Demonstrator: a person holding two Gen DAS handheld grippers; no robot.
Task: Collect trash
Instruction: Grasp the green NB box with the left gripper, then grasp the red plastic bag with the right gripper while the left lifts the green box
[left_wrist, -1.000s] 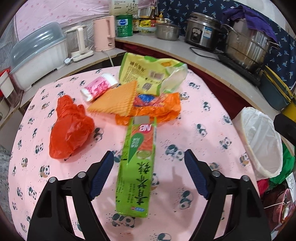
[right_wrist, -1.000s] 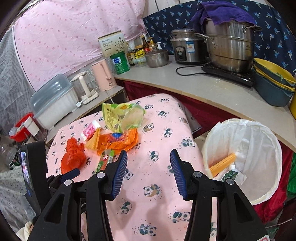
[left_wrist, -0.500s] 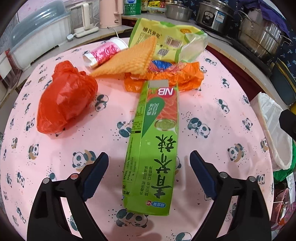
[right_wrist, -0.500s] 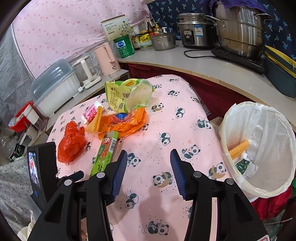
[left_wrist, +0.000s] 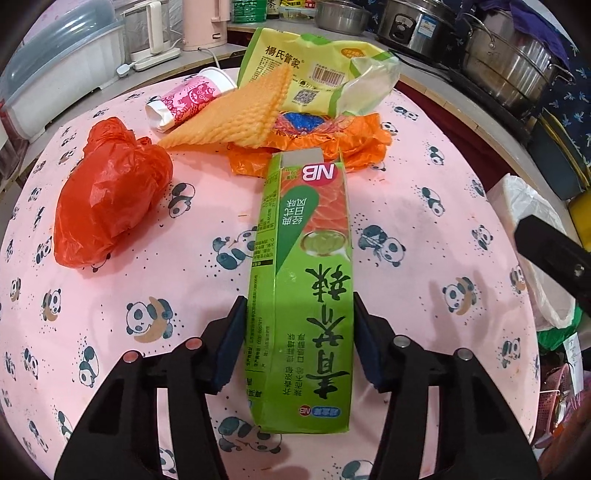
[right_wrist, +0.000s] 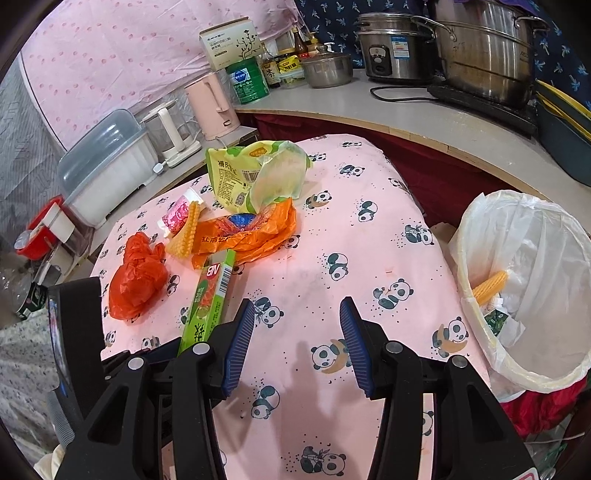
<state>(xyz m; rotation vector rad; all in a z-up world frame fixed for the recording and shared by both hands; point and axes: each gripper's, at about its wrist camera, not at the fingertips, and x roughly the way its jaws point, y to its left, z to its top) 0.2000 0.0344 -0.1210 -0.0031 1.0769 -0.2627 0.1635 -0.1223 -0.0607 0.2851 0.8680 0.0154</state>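
My desk (left_wrist: 424, 206) in its panda cloth carries the litter; the white-lined bin (right_wrist: 524, 288) stands just beside its edge. My left tongs (left_wrist: 299, 339) are clamped on the near end of the green box (left_wrist: 306, 266), pads against both sides. My right tongs (right_wrist: 297, 343) hang open over bare cloth. A red bag (left_wrist: 107, 195) lies left of the box.

Green carton (left_wrist: 306, 266): "NB" in white on red, near its far end.
Yellow-green bag (left_wrist: 317, 70) behind the carton: "楊氏管家".
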